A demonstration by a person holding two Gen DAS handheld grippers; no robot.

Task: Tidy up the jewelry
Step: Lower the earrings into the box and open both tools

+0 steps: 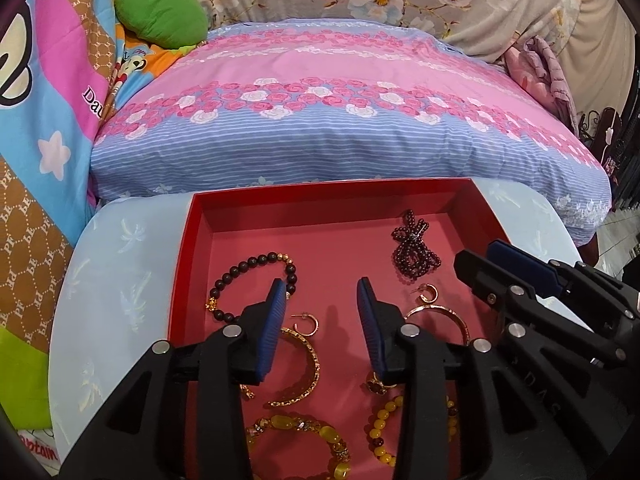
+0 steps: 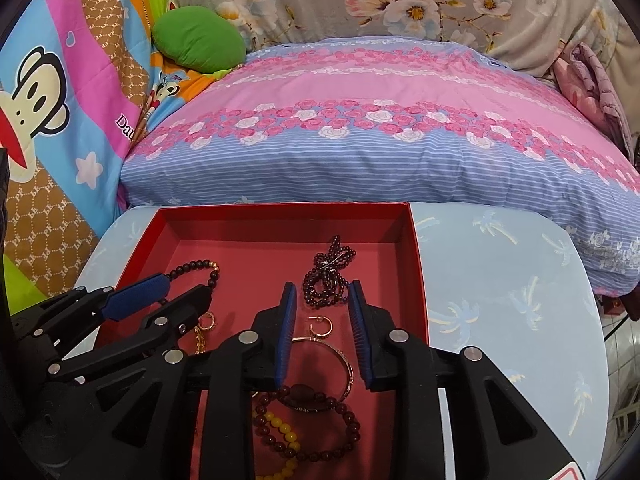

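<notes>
A shallow red box (image 1: 188, 248) with a matte pinkish floor sits low in the centre of both views on a pale blue palm-print surface (image 2: 500, 300). Inside lie a dark bead bracelet (image 1: 256, 264) at left, a knotted garnet-coloured bead strand (image 1: 414, 248) toward the upper right, small gold hoop earrings (image 2: 320, 326), thin gold bangles (image 1: 304, 364), and glossy yellow bead bracelets (image 1: 304, 432) along the bottom edge. The left gripper (image 1: 322, 312) hangs above the box floor, ribbed blue pads spread wide with nothing between them. The right gripper (image 2: 322, 312) hovers likewise, parted and empty, over a bangle. A rose-patterned pillow (image 1: 340, 120) fills the upper frame.
</notes>
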